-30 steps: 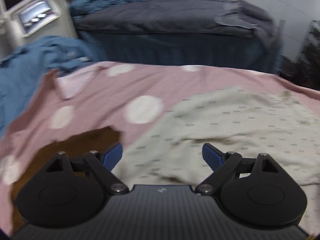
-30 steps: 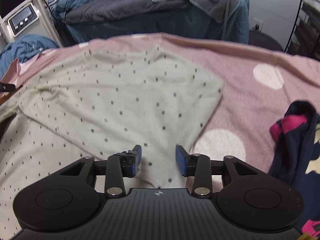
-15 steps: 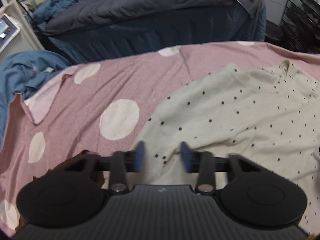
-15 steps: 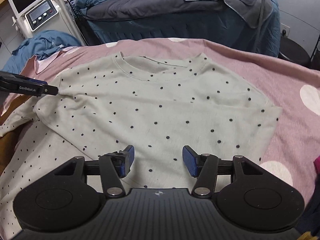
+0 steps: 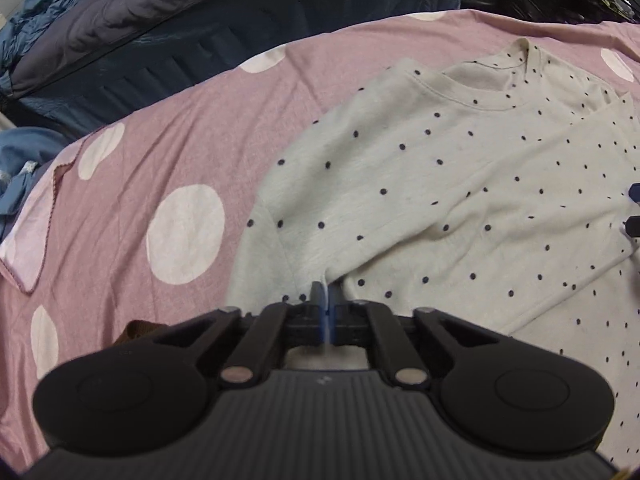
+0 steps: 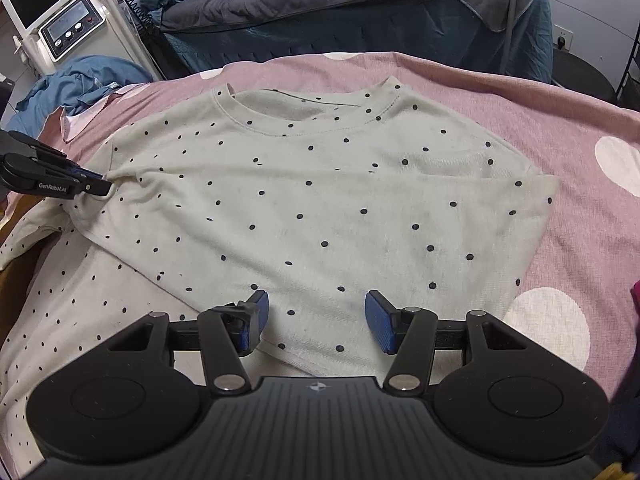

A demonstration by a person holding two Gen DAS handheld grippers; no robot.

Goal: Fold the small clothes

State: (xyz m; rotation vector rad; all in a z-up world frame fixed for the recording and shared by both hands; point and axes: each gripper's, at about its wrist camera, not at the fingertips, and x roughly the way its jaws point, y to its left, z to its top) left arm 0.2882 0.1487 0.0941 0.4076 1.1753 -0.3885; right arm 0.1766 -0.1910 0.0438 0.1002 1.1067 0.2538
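Cream dotted shirt (image 5: 460,184) pinched by left gripper (image 5: 325,300).

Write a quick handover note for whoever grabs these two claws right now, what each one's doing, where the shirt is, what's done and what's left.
Left claw: has just closed, pinching the dotted shirt at its left edge, near the sleeve.
Right claw: open, holding nothing, over the shirt's near hem.
Shirt: lying on the pink spotted sheet, collar away from you, left sleeve already folded across the body.
Done: shirt laid out, left grip taken.
Left: probably grip the hem with the right claw, then finish folding.
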